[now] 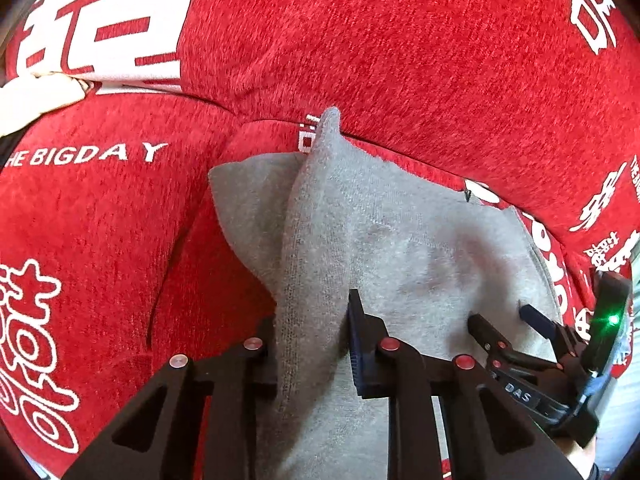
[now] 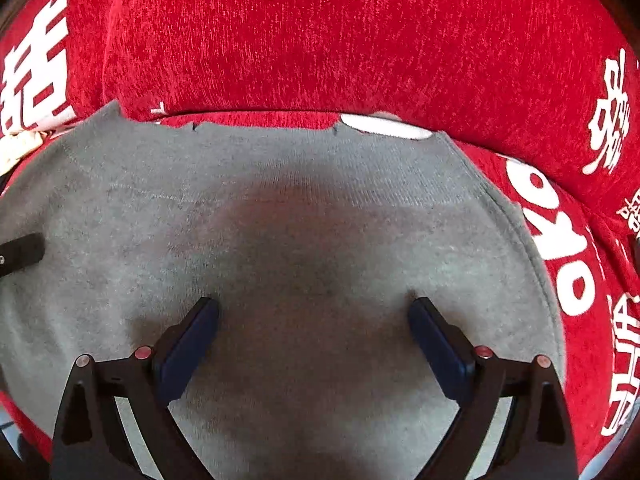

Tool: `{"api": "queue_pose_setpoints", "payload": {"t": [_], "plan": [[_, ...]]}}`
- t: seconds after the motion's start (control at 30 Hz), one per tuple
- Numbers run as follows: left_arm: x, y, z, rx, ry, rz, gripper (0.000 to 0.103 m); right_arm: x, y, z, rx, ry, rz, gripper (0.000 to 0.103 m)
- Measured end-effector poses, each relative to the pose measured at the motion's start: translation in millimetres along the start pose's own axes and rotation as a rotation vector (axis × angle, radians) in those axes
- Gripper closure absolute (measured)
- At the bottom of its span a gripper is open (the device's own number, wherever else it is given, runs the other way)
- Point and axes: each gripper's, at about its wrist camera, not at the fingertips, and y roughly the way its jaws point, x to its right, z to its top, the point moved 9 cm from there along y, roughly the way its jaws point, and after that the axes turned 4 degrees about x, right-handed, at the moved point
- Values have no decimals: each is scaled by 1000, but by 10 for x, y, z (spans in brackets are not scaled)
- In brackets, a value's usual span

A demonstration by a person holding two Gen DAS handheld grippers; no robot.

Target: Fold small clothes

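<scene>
A small grey knit garment (image 1: 420, 248) lies on a red cover with white lettering. My left gripper (image 1: 312, 320) is shut on a raised fold of the grey garment and holds it up as a ridge. My right gripper (image 2: 314, 308) is open, with both fingertips pressed down on the flat part of the grey garment (image 2: 300, 200). The right gripper also shows in the left wrist view (image 1: 500, 312), at the right. A left fingertip (image 2: 22, 250) shows at the left edge of the right wrist view.
The red cover (image 1: 400, 40) wraps a seat and a bulging back cushion (image 2: 340, 32) right behind the garment. A cream cloth (image 1: 36, 96) lies at the far left.
</scene>
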Motion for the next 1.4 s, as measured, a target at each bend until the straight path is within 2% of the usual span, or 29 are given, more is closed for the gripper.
{"api": "queue_pose_setpoints", "payload": {"t": [0.03, 0.17, 0.33, 0.43, 0.63, 0.77, 0.97, 1.1, 1.13, 1.2, 1.27, 1.4], "plan": [[13, 4, -5, -1, 2, 11, 80, -22, -7, -12, 5, 10, 19, 6], [92, -52, -30, -6, 15, 56, 80, -108, 43, -49, 41, -59, -37, 2], [244, -205, 9, 2, 47, 94, 80, 78, -75, -148, -45, -26, 30, 2], [360, -224, 24, -1, 70, 133, 80, 334, -307, -228, -3, 18, 51, 2], [737, -211, 20, -19, 88, 199, 81, 982, -441, -476, -1, 82, 42, 2], [1104, -303, 75, -9, 88, 222, 82, 1277, -565, -504, 24, 87, 35, 2], [1869, -398, 95, 0, 114, 210, 82, 1740, -771, -503, 87, 122, 50, 2], [2423, -242, -10, -25, 149, 191, 82, 2070, -792, -575, 105, 147, 23, 2], [2542, -172, -42, -29, 161, 189, 87, 2128, -790, -600, 105, 156, 25, 2], [2805, 31, -163, -58, 187, 182, 89, 2253, -773, -665, 105, 174, 29, 2], [2980, 261, -271, -67, 226, 210, 89, 2343, -759, -743, 100, 187, 31, 2], [3074, 706, -544, -134, 215, 235, 89, 2467, -671, -875, 85, 207, 30, 2]]}}
